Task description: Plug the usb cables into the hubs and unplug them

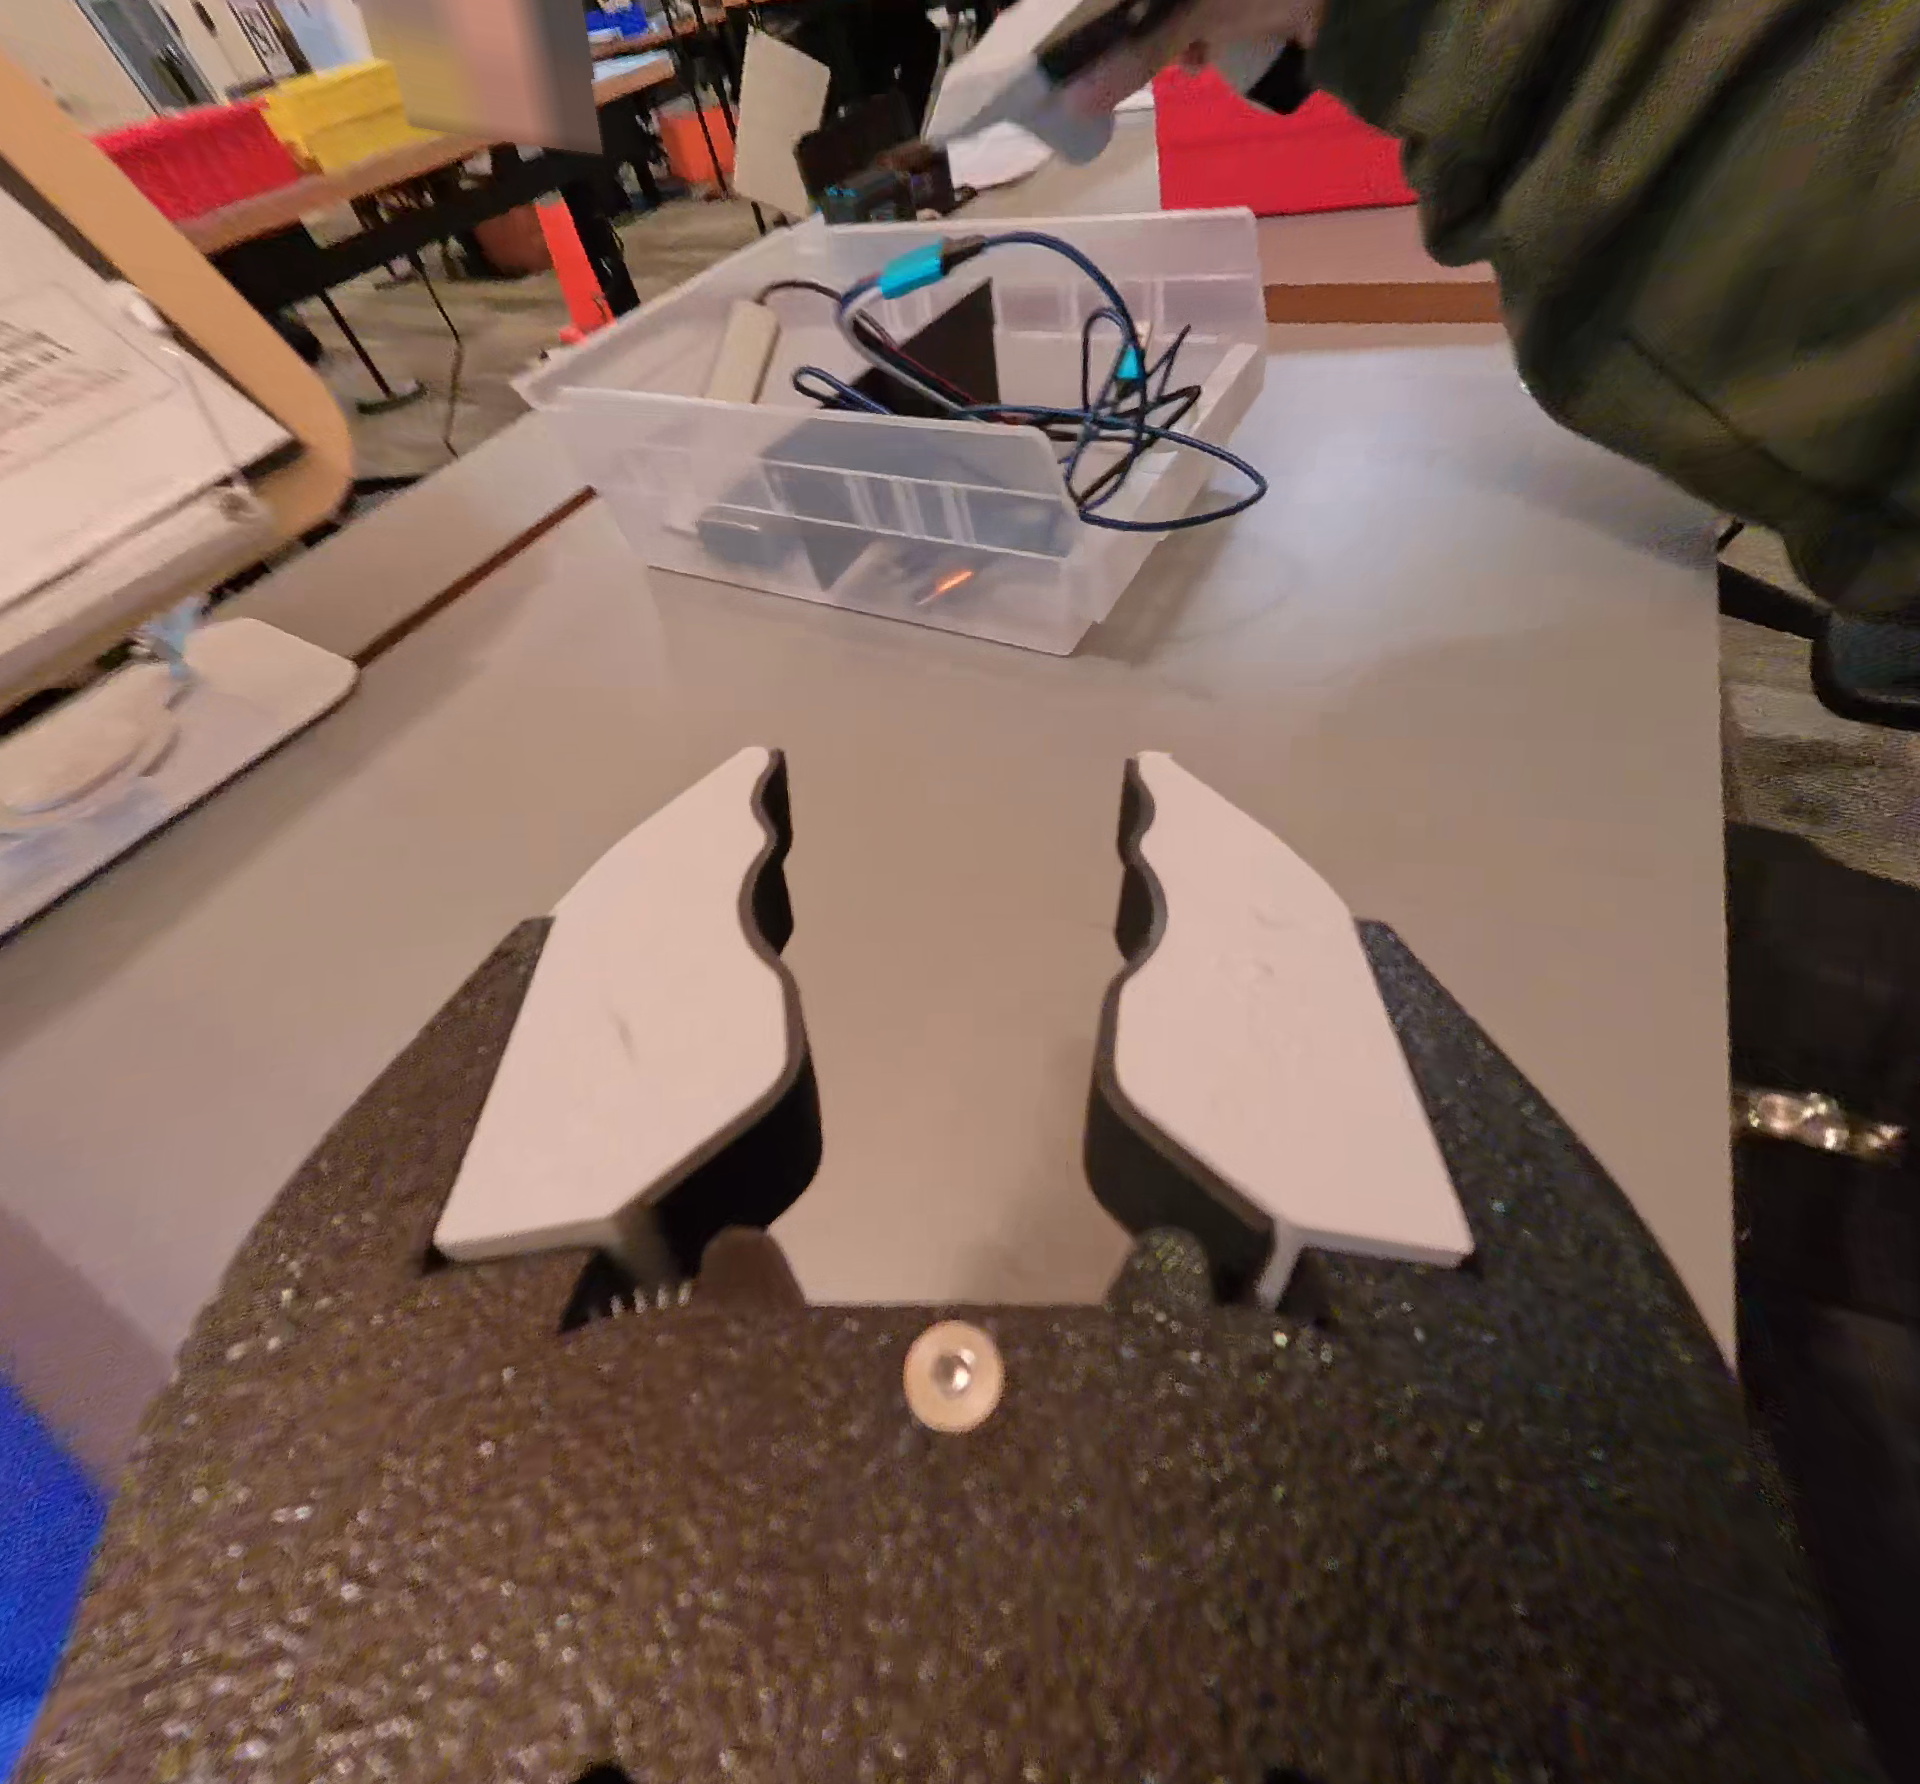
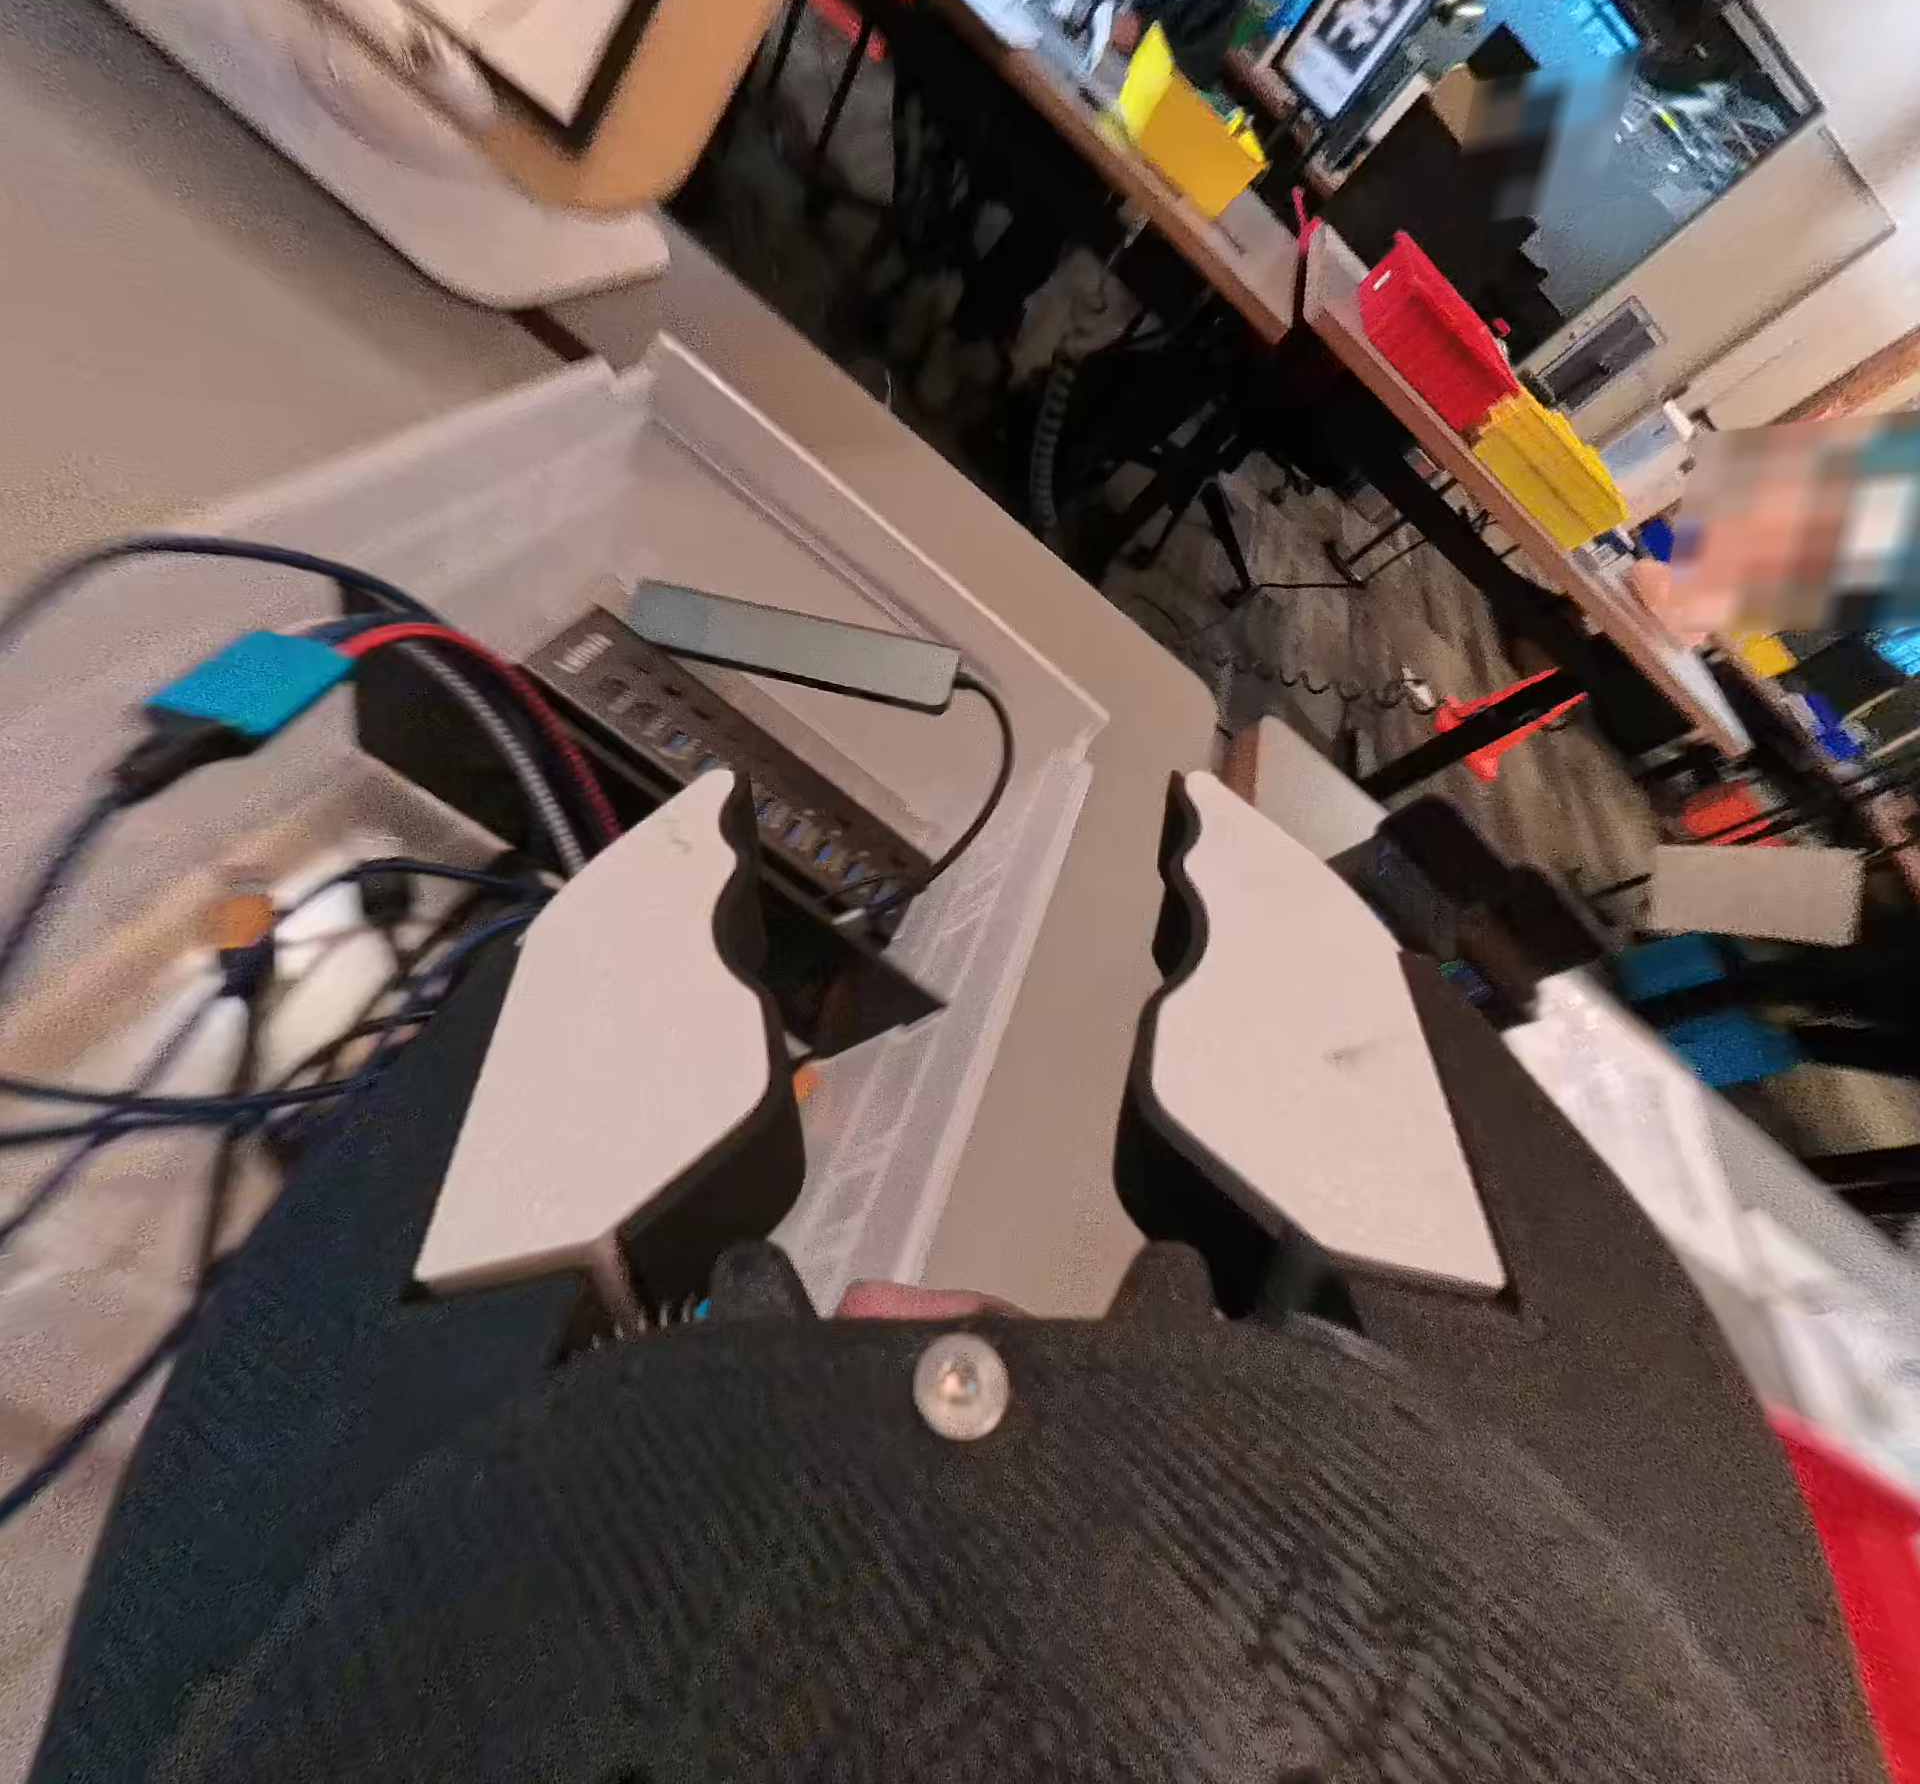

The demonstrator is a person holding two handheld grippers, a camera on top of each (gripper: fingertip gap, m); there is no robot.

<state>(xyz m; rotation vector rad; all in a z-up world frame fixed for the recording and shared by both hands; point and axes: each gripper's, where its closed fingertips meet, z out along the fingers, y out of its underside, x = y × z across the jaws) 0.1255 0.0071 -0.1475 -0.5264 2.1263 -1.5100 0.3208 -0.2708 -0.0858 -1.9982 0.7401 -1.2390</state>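
A clear plastic bin (image 1: 1049, 604) stands on the grey table (image 1: 1351, 799) ahead of my left gripper (image 1: 954, 778), which is open and empty low over the table. The bin holds tangled blue and black USB cables (image 1: 1164, 446) with teal tags (image 1: 912, 271). In the right wrist view the bin (image 2: 894, 529) holds a long black multi-port hub (image 2: 665, 706), a slim grey hub (image 2: 790, 638) and cables with a teal tag (image 2: 249, 680). My right gripper (image 2: 956, 794) is open and empty above the bin's corner. It also shows in the left wrist view (image 1: 1049, 30), high beyond the bin.
A person's olive sleeve (image 1: 1662, 176) fills the upper right. A cardboard box (image 1: 156, 425) and a white stand base (image 1: 249, 685) sit at the table's left. The table's edge (image 2: 1164, 674) drops to the floor just past the bin. Other tables with red and yellow bins (image 2: 1496, 404) stand behind. The tips of one gripper are about 35 centimeters away from the tips of the other.
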